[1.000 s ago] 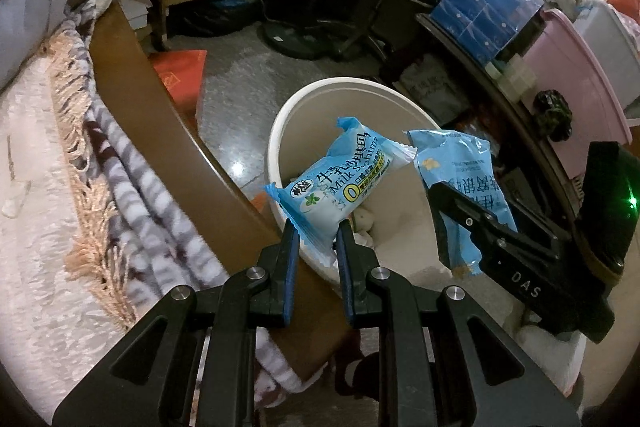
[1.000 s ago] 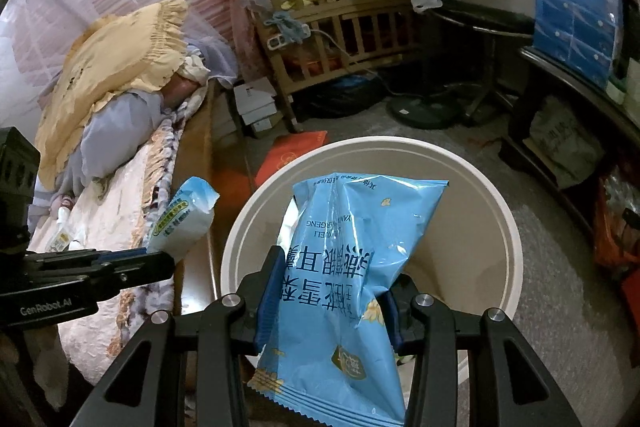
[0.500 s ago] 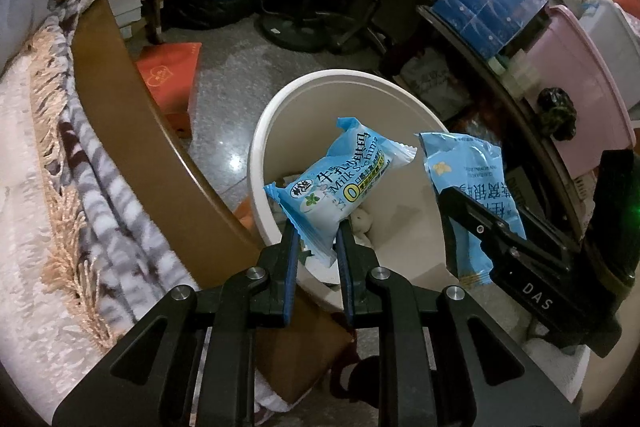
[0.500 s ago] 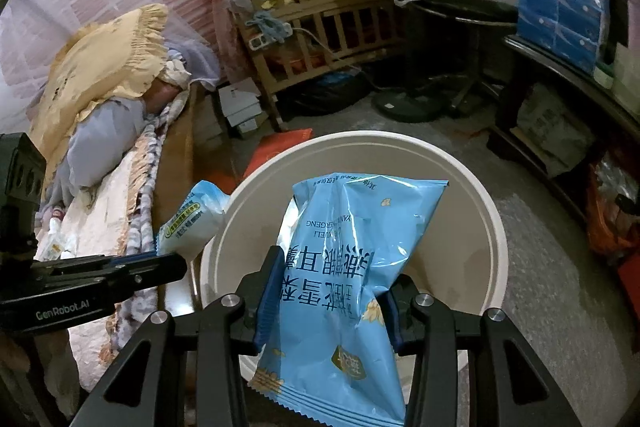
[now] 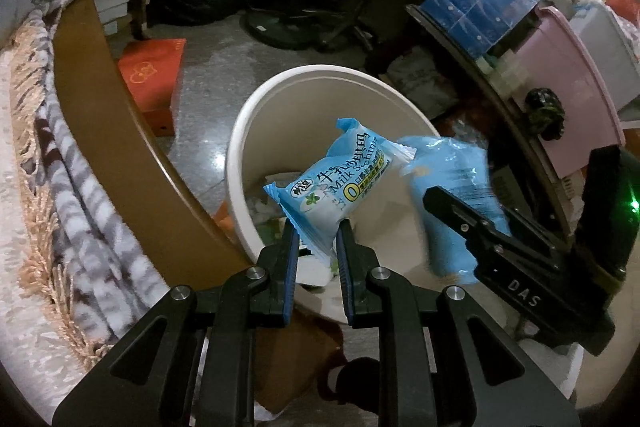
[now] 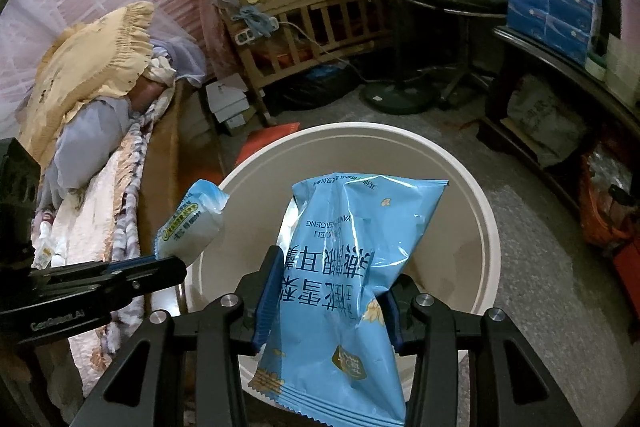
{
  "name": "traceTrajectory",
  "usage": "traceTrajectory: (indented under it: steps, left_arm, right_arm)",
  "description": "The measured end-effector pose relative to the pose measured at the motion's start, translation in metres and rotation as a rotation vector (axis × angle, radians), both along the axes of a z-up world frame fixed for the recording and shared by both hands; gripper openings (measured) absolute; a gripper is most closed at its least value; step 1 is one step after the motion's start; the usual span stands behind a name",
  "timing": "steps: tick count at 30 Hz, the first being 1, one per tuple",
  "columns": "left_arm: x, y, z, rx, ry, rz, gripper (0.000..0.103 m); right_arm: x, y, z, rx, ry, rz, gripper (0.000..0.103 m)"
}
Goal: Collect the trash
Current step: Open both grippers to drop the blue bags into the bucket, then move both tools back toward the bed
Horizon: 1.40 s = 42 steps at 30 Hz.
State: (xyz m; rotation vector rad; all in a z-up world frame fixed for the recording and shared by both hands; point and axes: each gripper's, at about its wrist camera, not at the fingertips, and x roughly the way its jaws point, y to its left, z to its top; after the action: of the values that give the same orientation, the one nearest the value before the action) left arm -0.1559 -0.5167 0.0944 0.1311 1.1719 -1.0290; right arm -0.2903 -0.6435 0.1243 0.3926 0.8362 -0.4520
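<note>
While hanging lower centre over the bin (image 6: 486, 227), both wrappers look light, crinkly, slippery. Left gripper (image 5: 317, 241) pinches the milk wrapper (image 5: 334, 187) by its corner; right gripper (image 6: 330, 291) clamps the blue snack bag (image 6: 344, 259) mid-body.

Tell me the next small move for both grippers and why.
Probably open both and let go. The left gripper pinches the milk candy packet above the white bin's open mouth, and the right gripper holds the blue snack bag over the same bin, so both should drop inside.
</note>
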Motion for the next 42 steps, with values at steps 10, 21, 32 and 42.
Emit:
traceTrajectory:
  steps: [10, 21, 32, 42]
  left_arm:
    - [0.0, 0.011, 0.003, -0.006, 0.027, 0.012, 0.034]
    - [0.0, 0.075, 0.029, 0.051, -0.078, 0.12, 0.034]
    - [0.026, 0.179, 0.036, 0.112, -0.122, 0.271, 0.034]
    - [0.037, 0.281, 0.037, 0.159, -0.132, 0.415, 0.034]
  right_arm:
    - [0.0, 0.0, -0.001, 0.002, 0.005, -0.025, 0.066]
    - [0.019, 0.033, -0.002, 0.026, -0.025, 0.108, 0.066]
    - [0.059, 0.099, -0.002, 0.071, -0.025, 0.286, 0.068]
    - [0.102, 0.181, -0.004, 0.098, -0.009, 0.47, 0.069]
